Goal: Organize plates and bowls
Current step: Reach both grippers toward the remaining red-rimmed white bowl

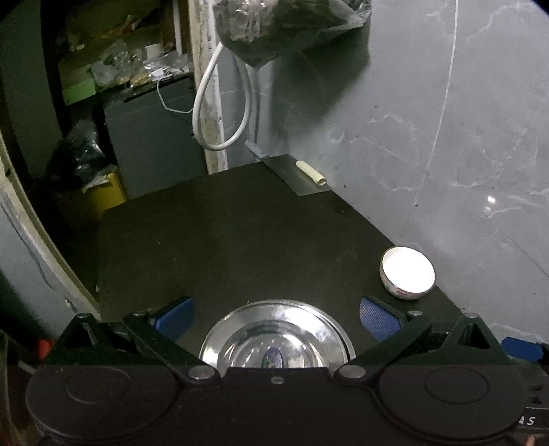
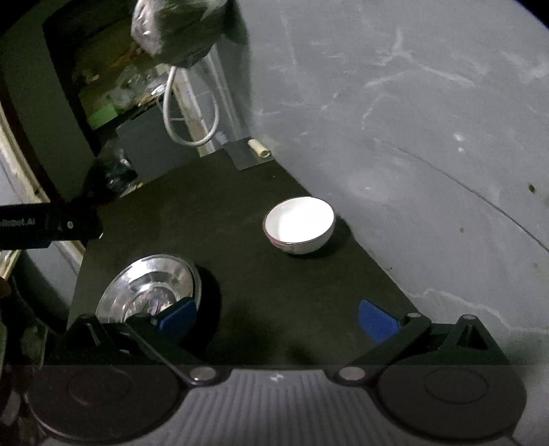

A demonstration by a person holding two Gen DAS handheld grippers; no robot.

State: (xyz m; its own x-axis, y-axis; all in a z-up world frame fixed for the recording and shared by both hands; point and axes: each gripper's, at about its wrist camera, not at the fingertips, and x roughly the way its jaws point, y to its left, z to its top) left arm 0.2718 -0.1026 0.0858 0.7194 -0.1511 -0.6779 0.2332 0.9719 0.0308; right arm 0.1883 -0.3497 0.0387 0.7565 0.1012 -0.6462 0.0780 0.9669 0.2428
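The steel plate [image 1: 278, 338], at the lower centre of the left wrist frame, is polished metal and shines like a mirror. The white bowl [image 2: 298, 224], in the centre of the right wrist frame, looks like glazed ceramic, smooth and glossy. The bench [image 1: 240, 240] has a dark, matt surface. The wall [image 1: 463, 137] at the right of the frame is grey with a marble pattern and a light gloss. Each tool, left tool [image 1: 277, 319] and right tool [image 2: 278, 319], has matt black plastic parts and blue ribbed pads [image 1: 377, 320]. At the upper centre hangs a crinkled, shiny plastic bag [image 1: 281, 27].
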